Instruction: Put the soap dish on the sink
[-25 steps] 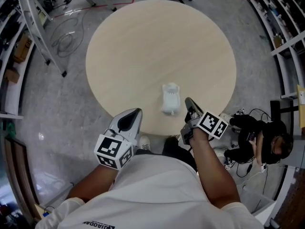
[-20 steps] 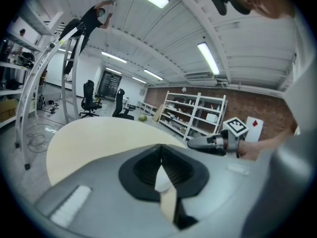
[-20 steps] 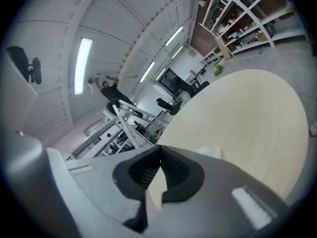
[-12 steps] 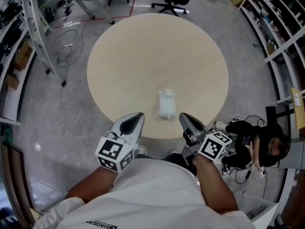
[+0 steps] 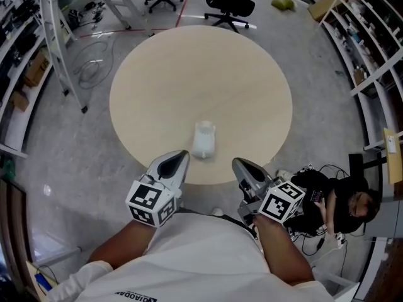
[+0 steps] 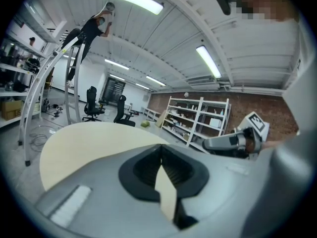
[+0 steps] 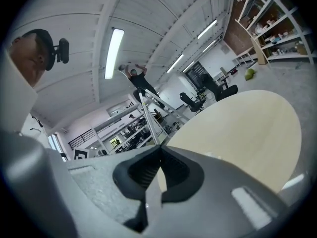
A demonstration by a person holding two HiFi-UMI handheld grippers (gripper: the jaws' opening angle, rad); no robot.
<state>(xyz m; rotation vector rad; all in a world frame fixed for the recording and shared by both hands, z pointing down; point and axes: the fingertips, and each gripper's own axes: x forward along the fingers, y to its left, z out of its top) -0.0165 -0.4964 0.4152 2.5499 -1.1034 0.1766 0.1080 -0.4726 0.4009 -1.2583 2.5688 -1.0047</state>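
Note:
A small white moulded object (image 5: 203,139) lies on the round pale wooden table (image 5: 201,74), close to its near edge; I cannot tell whether it is the soap dish or the sink. My left gripper (image 5: 181,153) hovers at that edge, just left of and nearer than the object, jaws shut and empty. My right gripper (image 5: 237,163) hangs off the table to the object's right, also shut with nothing held. In the left gripper view the jaws of the left gripper (image 6: 159,147) meet over the table (image 6: 84,143), and the right gripper (image 6: 225,144) shows beside them. The right gripper (image 7: 159,148) faces across the table (image 7: 247,128).
Two office chairs (image 5: 230,2) stand beyond the table. A metal ladder frame (image 5: 60,49) and cables are at the left, shelving (image 5: 371,49) at the right. A person sits low at the right (image 5: 352,200). Another person stands on a ladder (image 6: 94,26).
My right gripper has drawn back from beside the white object, off the table edge, rising and rolling. The left gripper shifted slightly. The head view moved, so the table sits lower in the frame.

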